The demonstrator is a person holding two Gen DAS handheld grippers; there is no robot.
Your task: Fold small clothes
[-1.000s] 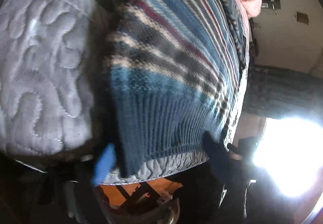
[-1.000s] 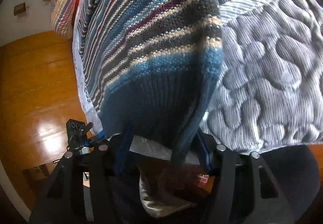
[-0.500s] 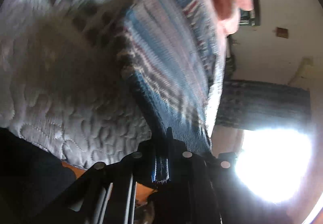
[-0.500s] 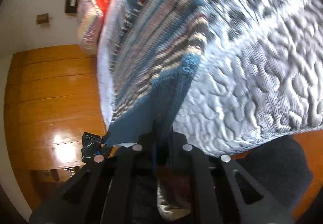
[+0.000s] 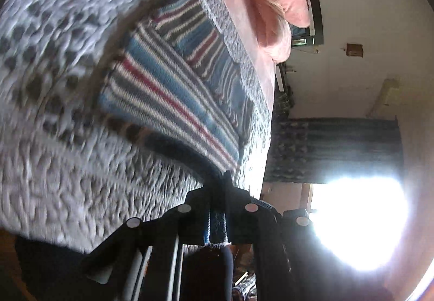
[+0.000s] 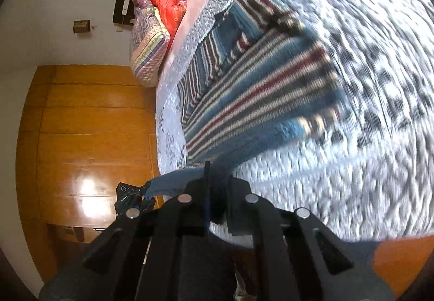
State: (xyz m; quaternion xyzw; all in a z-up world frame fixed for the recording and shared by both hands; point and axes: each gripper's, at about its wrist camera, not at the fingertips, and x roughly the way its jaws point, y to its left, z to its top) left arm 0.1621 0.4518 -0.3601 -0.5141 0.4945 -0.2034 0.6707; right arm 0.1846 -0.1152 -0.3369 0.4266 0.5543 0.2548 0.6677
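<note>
Now both tools grip the dark blue ribbed hem of the striped sweater (image 5: 173, 100): the left tool (image 5: 217, 208) is clamped on one corner, the right tool (image 6: 217, 200) on the other, jaws narrow around the knit. Ahead of each tool the sweater lies spread on the quilted bed (image 6: 352, 178) (blurred), with pillows (image 6: 152, 37) beyond.

The sweater (image 5: 173, 100) lies on the bed (image 5: 67, 170), its near hem lifted off the bed's near edge; pillows (image 6: 152, 37) lie at the far end.
</note>
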